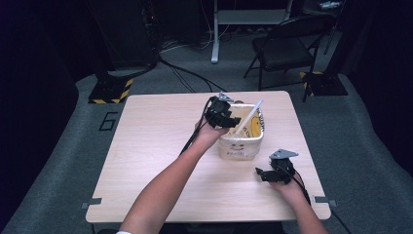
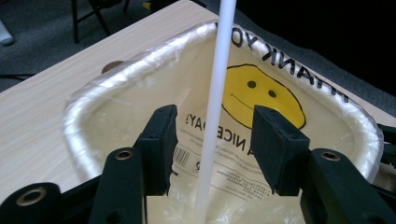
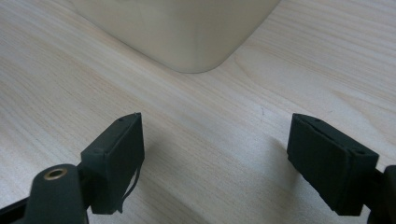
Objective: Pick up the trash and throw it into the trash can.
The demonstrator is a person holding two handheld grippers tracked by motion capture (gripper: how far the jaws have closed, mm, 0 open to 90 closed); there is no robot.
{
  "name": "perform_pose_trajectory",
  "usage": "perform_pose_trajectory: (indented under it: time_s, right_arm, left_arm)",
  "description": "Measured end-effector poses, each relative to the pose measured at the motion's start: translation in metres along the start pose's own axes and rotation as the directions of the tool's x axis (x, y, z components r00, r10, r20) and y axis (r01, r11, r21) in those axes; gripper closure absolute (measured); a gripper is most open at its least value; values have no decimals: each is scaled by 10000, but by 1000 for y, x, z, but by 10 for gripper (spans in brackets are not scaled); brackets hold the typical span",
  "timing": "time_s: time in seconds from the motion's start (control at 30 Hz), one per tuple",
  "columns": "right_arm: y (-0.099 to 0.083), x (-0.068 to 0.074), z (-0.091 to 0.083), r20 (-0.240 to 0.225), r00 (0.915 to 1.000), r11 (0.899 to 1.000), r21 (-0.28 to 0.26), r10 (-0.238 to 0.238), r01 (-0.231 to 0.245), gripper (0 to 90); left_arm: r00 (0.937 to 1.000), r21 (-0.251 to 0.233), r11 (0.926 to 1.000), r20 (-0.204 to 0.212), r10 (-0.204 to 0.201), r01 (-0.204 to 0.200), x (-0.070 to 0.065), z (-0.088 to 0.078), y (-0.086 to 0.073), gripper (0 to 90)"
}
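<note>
A small cream bin [image 1: 239, 142] stands on the table, lined with a plastic bag [image 2: 261, 93] that bears a yellow smiley face. A long white stick [image 1: 248, 117] leans out of the bin toward the far right. My left gripper [image 1: 221, 116] hovers over the bin's left rim. In the left gripper view its jaws stand open on either side of the white stick [image 2: 215, 107], with a gap on both sides. My right gripper [image 1: 265, 174] rests open near the table's front right, and the bin's rounded corner [image 3: 196, 37] lies just ahead of it.
The light wooden table [image 1: 151, 146] has free room on its left half and along the front. A black folding chair [image 1: 287, 46] and a white desk frame [image 1: 243, 19] stand behind the table. Cables run across the grey floor.
</note>
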State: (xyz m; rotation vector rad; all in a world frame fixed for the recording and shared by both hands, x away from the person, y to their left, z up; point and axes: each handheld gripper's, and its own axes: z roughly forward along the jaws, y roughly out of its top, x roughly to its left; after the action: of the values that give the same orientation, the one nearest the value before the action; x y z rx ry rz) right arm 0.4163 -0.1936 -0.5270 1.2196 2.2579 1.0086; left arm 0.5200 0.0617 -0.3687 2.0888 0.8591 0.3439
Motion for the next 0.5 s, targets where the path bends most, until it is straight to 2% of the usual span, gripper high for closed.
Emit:
perform_pose_trajectory:
  time_s: [0.23, 0.5]
  right_arm:
    - [0, 0, 0, -1, 10000, 10000, -6, -14, 14, 183]
    - [0, 0, 0, -7, 10000, 10000, -7, -28, 28, 183]
  left_arm:
    - [9996, -221, 9997, -259, -149, 144, 10, -20, -11, 471]
    - [9985, -301, 9995, -541, -116, 100, 21, -42, -24, 462]
